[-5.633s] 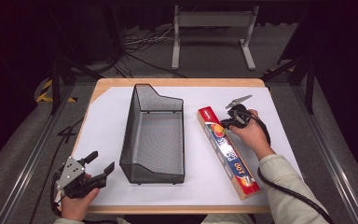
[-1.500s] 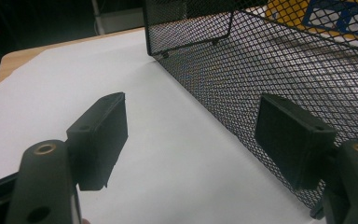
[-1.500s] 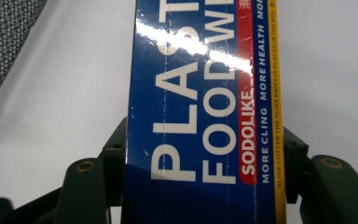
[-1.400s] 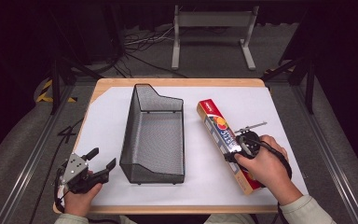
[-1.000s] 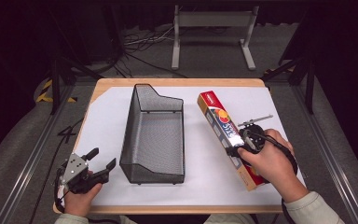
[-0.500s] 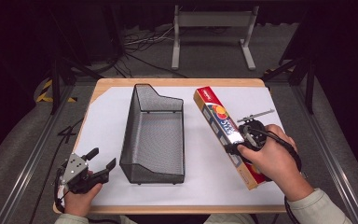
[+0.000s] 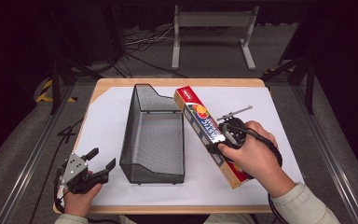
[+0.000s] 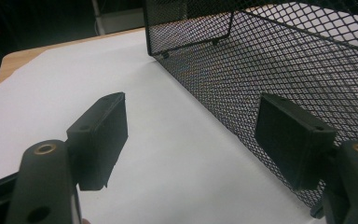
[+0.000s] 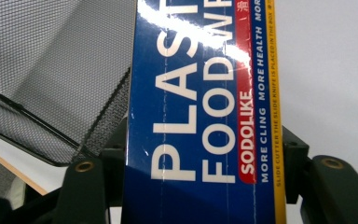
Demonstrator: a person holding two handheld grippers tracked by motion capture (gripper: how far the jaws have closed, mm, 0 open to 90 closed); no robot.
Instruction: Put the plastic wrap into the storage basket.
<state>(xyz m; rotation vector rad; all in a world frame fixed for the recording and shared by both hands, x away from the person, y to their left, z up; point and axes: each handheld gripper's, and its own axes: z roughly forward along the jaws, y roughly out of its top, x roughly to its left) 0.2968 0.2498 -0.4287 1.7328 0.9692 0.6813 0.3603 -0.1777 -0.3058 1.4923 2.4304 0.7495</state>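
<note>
Tabletop: right tongs [image 7: 216, 148] around wrap box [image 7: 204, 125]

A white sheet [image 7: 279, 107] covers the wooden surface [image 7: 135, 83], which peeks out as a tan border on the far side of both claws. Beyond it — on the grey floor [image 7: 303, 56] — stands a pale metal frame [image 7: 213, 28], with dark cables [image 7: 142, 44] snaking about. Yellow-black tape [image 7: 44, 88] marks the floor far off, ahead of the left claw.
</note>
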